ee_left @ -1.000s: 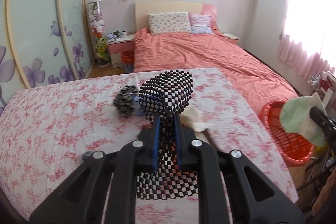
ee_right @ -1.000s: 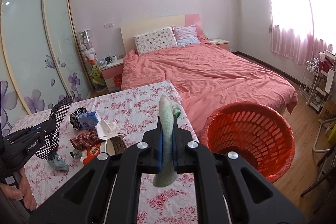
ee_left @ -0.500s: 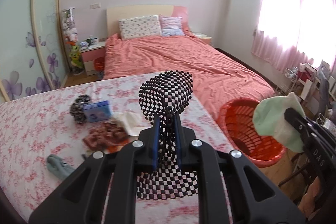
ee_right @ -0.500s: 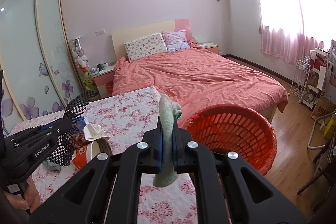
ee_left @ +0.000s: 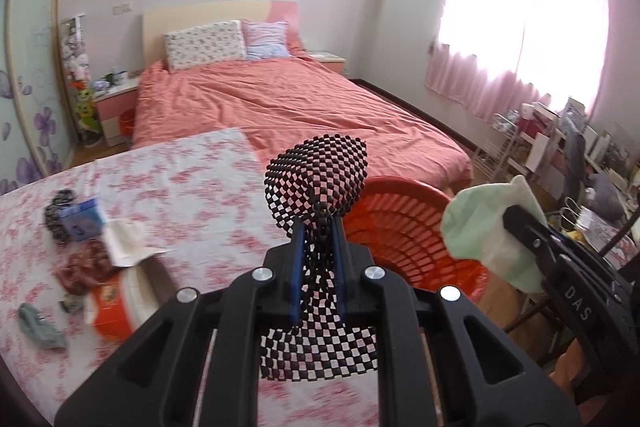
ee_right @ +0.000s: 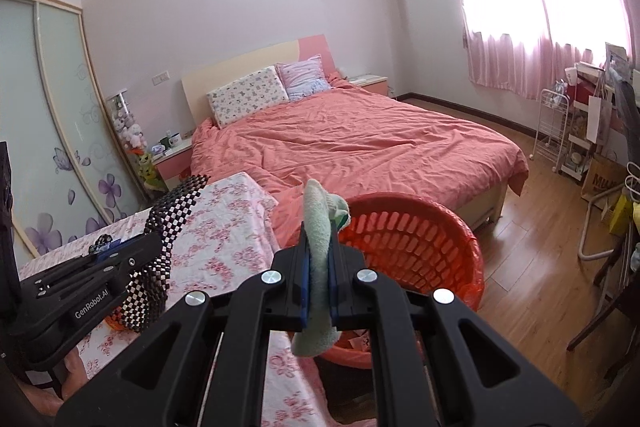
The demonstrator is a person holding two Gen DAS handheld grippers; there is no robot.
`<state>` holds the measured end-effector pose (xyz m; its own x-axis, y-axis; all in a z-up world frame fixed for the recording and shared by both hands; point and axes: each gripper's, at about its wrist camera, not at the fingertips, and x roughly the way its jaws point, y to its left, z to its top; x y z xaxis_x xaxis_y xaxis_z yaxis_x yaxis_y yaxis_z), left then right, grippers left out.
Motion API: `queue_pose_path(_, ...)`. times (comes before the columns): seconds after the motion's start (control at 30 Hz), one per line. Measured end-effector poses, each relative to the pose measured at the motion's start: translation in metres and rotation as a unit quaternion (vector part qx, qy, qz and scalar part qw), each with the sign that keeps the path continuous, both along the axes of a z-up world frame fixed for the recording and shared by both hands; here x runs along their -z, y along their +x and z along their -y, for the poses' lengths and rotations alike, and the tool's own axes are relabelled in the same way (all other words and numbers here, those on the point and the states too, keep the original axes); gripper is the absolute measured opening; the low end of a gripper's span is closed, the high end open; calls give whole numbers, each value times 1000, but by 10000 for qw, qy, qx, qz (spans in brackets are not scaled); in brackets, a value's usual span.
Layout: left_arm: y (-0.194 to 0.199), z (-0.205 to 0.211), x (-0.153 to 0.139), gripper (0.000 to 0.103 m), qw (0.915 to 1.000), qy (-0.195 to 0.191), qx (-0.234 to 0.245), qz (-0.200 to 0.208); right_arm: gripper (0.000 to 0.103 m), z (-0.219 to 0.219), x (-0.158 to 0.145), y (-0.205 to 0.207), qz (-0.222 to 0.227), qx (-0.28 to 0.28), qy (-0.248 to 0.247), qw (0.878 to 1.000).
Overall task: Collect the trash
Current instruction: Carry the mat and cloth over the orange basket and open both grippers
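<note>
Bedroom setting: a flower-print table point(ee_left: 192, 187) stands at the foot of a coral-covered bed point(ee_right: 360, 143), with a red slatted basket point(ee_right: 416, 239) on the wood floor beside the table's edge.

Left gripper point(ee_left: 318, 267): clenched on a black-and-white checkered mesh point(ee_left: 320, 183), which stands up above the fingers and drapes below them. In the left wrist view the basket lies at 3 o'clock of the mesh, partly behind it.

Right gripper point(ee_right: 318, 283): clenched on a pale green cloth point(ee_right: 318, 227). In the right wrist view the basket opening lies at 1 o'clock of the cloth, just beyond it.

Remaining trash on the table, at 9 o'clock in the left wrist view: a blue packet point(ee_left: 82, 223), white crumpled paper point(ee_left: 128, 239), a red box point(ee_left: 110, 311) and a grey-green rag point(ee_left: 40, 325).

Hazards, as a judgement:
- Early release: either item may land on the table edge or floor instead of in the basket.
- Limp fabric may snag on a finger or the basket rim and hang outside.
- Both grippers converge on one opening; collision is possible.
</note>
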<state>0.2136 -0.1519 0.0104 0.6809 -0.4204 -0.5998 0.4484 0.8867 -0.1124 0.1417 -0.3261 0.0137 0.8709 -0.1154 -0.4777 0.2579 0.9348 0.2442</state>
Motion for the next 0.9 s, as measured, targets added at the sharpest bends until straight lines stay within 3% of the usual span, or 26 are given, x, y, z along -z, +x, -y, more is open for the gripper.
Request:
queue_pose_path(0.5, 39, 107, 51, 15, 9960, 74, 810, -366, 7, 63, 29, 26, -65, 121, 437, 9990)
queue_pose_path(0.63, 50, 114, 64, 27, 9956, 146, 807, -460, 8, 73, 37, 32, -96, 88, 571, 9983)
queue_pose_path(0.7, 55, 116, 70, 35, 9959, 221, 737, -485, 11, 73, 42, 36, -164, 79, 606, 9980)
queue_pose_path(0.83, 61, 106, 78, 44, 9965, 334, 535, -548, 38, 73, 49, 40, -290, 79, 558, 9980)
queue_pose_path(0.9, 62, 99, 80, 46, 9969, 356, 432, -558, 39, 72, 50, 39, -338, 112, 497, 9981)
